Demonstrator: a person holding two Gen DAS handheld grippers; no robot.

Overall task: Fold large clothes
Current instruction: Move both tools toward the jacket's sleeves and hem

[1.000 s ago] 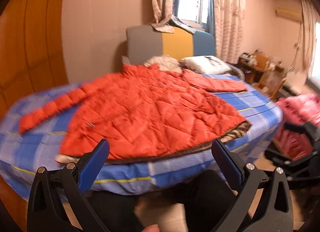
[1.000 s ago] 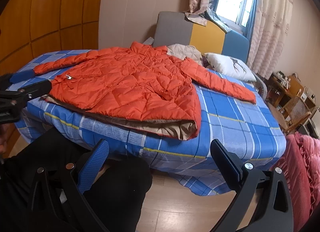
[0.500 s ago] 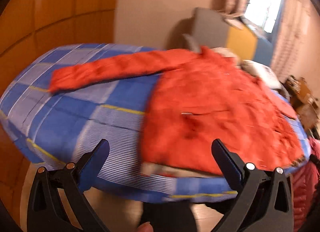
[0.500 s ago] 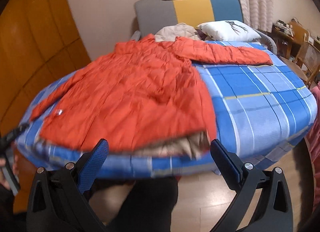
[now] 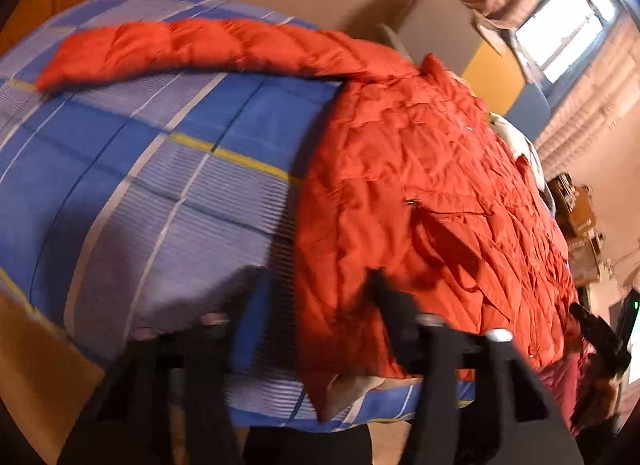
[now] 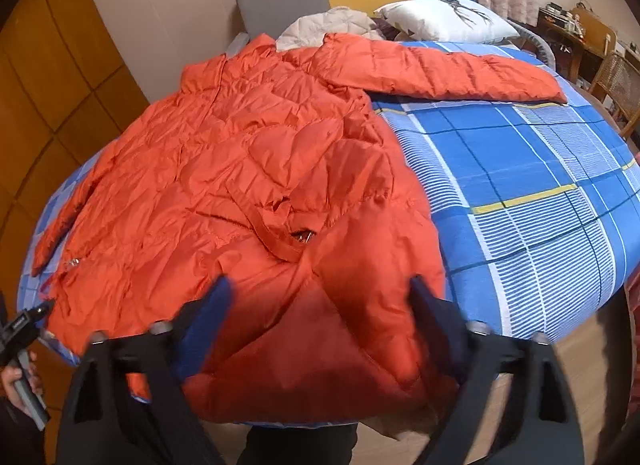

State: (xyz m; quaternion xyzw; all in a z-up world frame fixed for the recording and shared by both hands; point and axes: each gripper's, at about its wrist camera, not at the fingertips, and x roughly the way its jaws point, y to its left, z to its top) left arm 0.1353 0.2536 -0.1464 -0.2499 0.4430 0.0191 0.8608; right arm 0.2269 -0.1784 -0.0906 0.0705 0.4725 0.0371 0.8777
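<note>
The left gripper (image 5: pixel 320 317) is closing on the near corner of the orange coat (image 5: pixel 420 185). The right gripper (image 6: pixel 320 313) is closing over the other corner, not pinching yet. The coat lies flat on the blue bed (image 6: pixel 520 169), ready to fold.

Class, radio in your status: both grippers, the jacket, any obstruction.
Left gripper closing on jacket hem. Right gripper closing, hem between. Jacket flat on bed. Nothing blocking.

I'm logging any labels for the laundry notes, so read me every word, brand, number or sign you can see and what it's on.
White marking on the left gripper, whose jaws are closing with the jacket hem between them: too small to read.
Pillow: a dark drawing, no words.
No other text is visible.
</note>
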